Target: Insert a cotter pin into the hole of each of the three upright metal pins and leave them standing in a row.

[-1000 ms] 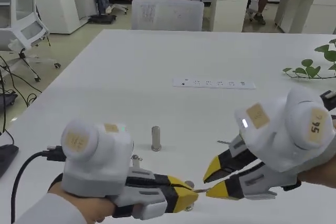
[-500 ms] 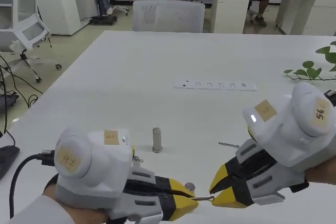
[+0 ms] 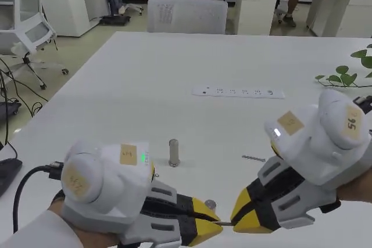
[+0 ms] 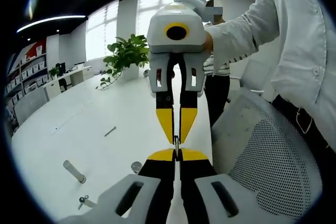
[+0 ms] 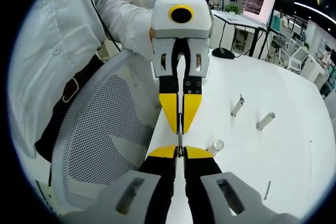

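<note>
Head view downward, gripper views face-to-face, close

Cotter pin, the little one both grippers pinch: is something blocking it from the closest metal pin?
Nothing visible does. The cotter pin is pinched between the left gripper and right gripper, and the nearest metal pin stands right beside their tips, with bare table between.

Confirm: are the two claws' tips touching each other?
Apart. The right gripper view shows a slim gap between the left claw and the right claw, spanned by the cotter pin. The head view shows that gap too.
</note>
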